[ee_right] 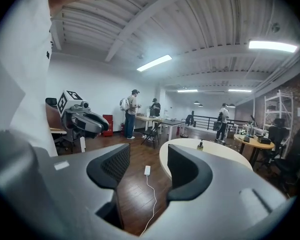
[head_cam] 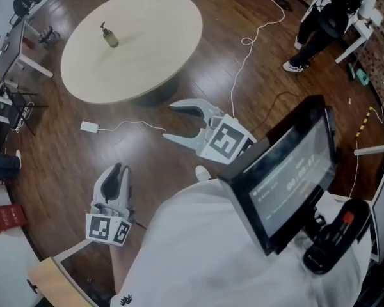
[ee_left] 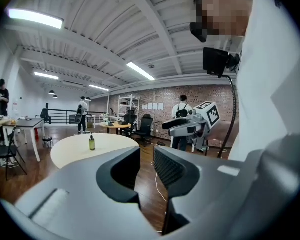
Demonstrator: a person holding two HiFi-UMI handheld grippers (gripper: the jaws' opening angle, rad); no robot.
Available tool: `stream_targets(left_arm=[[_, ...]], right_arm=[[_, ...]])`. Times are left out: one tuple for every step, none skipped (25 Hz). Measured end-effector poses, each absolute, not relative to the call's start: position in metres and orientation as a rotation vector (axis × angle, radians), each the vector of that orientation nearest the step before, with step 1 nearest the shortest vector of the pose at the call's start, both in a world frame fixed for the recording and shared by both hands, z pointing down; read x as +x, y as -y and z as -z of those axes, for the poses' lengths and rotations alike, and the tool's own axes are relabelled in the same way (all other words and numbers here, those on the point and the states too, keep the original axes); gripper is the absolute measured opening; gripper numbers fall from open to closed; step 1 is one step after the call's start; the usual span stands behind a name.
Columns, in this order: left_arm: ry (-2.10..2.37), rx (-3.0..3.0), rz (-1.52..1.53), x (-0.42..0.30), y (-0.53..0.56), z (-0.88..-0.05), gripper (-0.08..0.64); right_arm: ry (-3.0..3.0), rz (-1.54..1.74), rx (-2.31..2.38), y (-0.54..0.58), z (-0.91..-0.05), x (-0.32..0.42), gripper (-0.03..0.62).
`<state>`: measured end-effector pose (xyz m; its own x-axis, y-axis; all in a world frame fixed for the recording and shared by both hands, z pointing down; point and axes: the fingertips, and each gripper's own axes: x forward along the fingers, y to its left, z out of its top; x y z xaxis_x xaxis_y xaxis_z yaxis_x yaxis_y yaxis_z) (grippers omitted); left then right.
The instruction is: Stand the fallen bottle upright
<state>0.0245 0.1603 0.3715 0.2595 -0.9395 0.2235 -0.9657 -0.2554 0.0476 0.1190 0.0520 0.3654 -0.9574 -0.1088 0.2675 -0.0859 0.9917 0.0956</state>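
A small olive-green pump bottle [head_cam: 109, 37] stands upright near the far left of a round beige table [head_cam: 153, 50]. It also shows far off, upright, in the left gripper view [ee_left: 92, 143] and in the right gripper view [ee_right: 200, 145]. Both grippers hang over the wooden floor, well short of the table. My right gripper [head_cam: 169, 121] [ee_right: 149, 164] is open wide with nothing between its fingers. My left gripper [head_cam: 118, 169] [ee_left: 147, 166] is lower left. Only a narrow slit shows between its pads, and they hold nothing.
A white power adapter [head_cam: 89, 126] with a long cable lies on the floor before the table. A person sits on a chair [head_cam: 326, 15] at the top right. A screen on a mount [head_cam: 288, 171] hangs at my chest. Desks and people stand around the room's edges.
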Motion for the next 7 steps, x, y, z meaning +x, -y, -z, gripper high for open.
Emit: stream_targets(left_arm=[[1.824,2.341,-0.207,0.019,-0.167,-0.368,0.081],[1.850,2.331,-0.191,0.013,-0.176,-0.365,0.081],[1.872,2.320,-0.177,0.006,-0.185,-0.362,0.081],[1.891,2.307,-0.168,-0.001,-0.196,-0.361,0.081],[1.906,2.295,-0.164,-0.009,-0.207,-0.360,0.081],[1.918,2.283,-0.163,-0.018,-0.219,-0.360,0.081],[1.930,2.271,-0.162,-0.026,-0.230,-0.359,0.081]], right_arm=[[2.858,0.136,0.125,-0.058,-0.362,0.113,0.239],[2.858,0.154,0.106,-0.065,-0.359,0.106,0.238],[2.858,0.171,0.087,-0.072,-0.355,0.097,0.236],[2.857,0.184,0.070,-0.080,-0.351,0.089,0.235],[2.857,0.196,0.055,-0.089,-0.348,0.080,0.233],[2.856,0.205,0.042,-0.098,-0.345,0.071,0.230],[2.855,0.212,0.030,-0.107,-0.342,0.062,0.229]])
